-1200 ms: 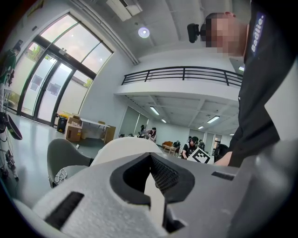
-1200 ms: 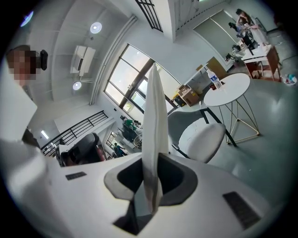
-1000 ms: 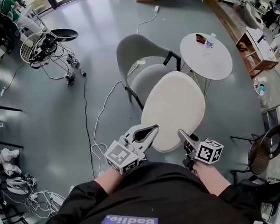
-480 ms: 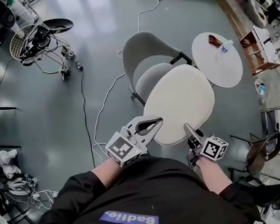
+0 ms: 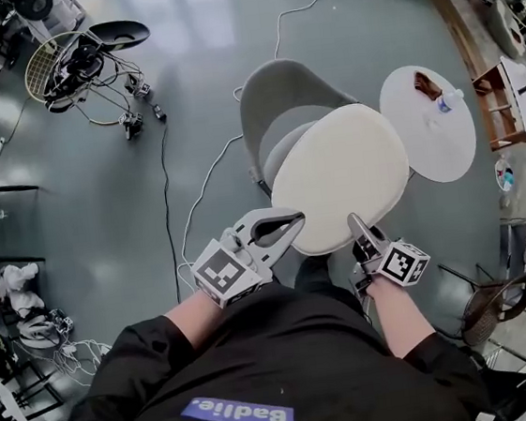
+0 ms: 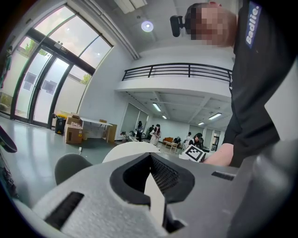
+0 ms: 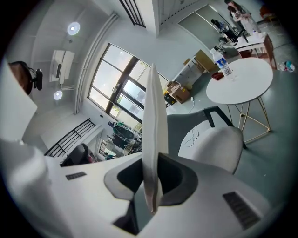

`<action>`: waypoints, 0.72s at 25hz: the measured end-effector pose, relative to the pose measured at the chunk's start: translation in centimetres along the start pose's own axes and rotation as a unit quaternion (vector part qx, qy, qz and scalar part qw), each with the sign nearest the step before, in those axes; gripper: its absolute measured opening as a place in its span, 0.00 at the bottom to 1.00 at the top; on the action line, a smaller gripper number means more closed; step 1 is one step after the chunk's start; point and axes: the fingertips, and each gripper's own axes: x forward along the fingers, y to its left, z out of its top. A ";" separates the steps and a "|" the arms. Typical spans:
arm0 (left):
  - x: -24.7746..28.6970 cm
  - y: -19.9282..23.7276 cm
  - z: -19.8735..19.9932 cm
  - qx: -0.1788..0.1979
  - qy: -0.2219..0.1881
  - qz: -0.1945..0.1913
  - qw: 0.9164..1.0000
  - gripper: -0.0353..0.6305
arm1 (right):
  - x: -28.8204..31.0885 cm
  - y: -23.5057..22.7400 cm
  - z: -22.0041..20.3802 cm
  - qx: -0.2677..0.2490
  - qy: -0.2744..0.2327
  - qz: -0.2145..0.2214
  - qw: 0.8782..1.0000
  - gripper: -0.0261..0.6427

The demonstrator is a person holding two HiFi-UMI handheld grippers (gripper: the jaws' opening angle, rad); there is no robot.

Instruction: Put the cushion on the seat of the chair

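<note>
While both tools are clamped on its near rim, the left gripper (image 5: 293,222) at one side and the right gripper (image 5: 354,223) at the other, the cushion (image 5: 339,177) is held roughly flat, raised above the chair (image 5: 278,95). It overlaps the chair's seat (image 5: 280,151) from the near side. The seat lies ahead and slightly left, nearer the left gripper, so the move likely runs forward and down, toward the chair's back.
</note>
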 end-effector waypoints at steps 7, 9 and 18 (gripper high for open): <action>3.8 0.1 1.2 -0.025 -0.004 0.059 0.998 0.08 | 2.9 -4.0 3.8 0.012 0.051 0.026 0.998 0.15; 4.2 0.3 1.5 -0.029 -0.007 0.077 0.997 0.08 | 3.6 -4.9 4.5 0.018 0.062 0.035 0.997 0.15; 6.2 2.8 0.3 -0.070 -0.008 0.112 0.991 0.08 | 8.6 -9.7 4.6 0.081 0.074 0.039 0.993 0.15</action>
